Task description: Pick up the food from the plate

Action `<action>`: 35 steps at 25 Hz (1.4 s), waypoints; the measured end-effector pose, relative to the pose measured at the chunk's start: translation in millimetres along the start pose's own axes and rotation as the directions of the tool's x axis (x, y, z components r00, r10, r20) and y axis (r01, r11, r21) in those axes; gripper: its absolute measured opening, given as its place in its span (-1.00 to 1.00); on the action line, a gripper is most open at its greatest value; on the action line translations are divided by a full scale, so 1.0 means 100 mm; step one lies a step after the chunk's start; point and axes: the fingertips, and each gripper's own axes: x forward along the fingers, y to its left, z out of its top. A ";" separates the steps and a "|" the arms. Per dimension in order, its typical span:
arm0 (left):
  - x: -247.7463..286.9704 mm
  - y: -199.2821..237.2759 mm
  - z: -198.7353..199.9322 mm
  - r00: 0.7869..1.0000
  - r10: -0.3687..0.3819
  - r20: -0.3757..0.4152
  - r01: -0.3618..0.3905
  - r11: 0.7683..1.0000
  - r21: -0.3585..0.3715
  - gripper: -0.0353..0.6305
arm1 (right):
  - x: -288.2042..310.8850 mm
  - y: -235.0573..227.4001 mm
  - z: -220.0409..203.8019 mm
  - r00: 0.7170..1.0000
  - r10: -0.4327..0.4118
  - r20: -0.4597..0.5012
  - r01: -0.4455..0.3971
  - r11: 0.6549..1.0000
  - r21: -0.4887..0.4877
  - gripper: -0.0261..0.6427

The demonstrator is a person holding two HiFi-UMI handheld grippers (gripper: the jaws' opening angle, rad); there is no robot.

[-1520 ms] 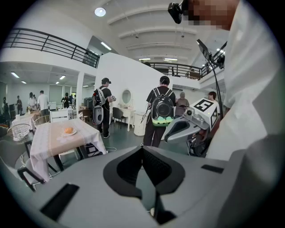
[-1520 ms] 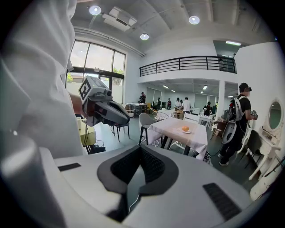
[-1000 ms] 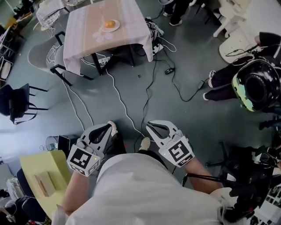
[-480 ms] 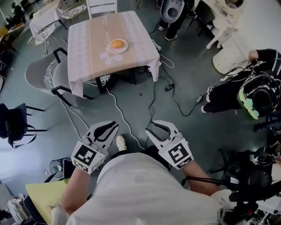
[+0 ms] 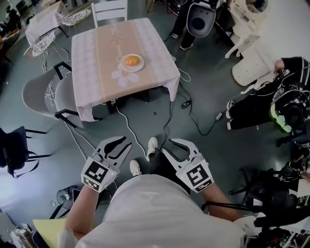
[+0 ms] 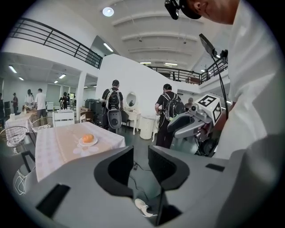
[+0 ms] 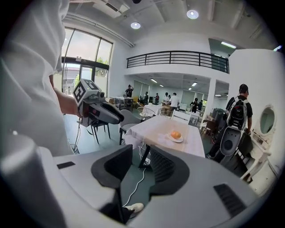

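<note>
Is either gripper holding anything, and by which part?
Nothing held: left gripper and right gripper jaws are opening, empty; the food lies on its plate.

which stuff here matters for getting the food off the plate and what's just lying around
For the job: food, plate, table.
Lying about: floor cables, white chair, grey chair.
</note>
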 end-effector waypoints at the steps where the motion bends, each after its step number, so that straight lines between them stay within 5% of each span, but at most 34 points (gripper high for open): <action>1: 0.05 0.10 0.01 1.000 0.007 -0.005 -0.007 1.000 -0.003 -0.60 | 0.08 -0.09 0.02 1.000 0.005 0.005 -0.005 1.000 0.004 -0.56; 9: 0.67 1.02 0.29 0.998 0.057 -0.039 -0.057 0.998 -0.007 -0.41 | 0.71 -1.02 0.30 0.997 0.047 0.057 -0.047 0.999 0.000 -0.56; 20: 1.94 2.40 0.39 0.974 0.094 -0.207 -0.079 0.994 0.081 -0.22 | 1.07 -2.16 0.17 0.998 0.025 0.059 -0.030 0.996 0.081 -0.55; 27: 2.56 3.25 0.23 0.942 0.068 -0.329 0.008 0.975 0.223 -0.10 | 1.34 -2.52 0.25 0.996 -0.090 0.008 0.088 0.981 0.171 -0.55; 35: 3.26 3.81 -0.21 0.876 -0.019 -0.482 0.208 0.917 0.341 0.11 | 1.51 -2.66 0.51 0.960 -0.271 -0.068 0.279 0.925 0.258 -0.55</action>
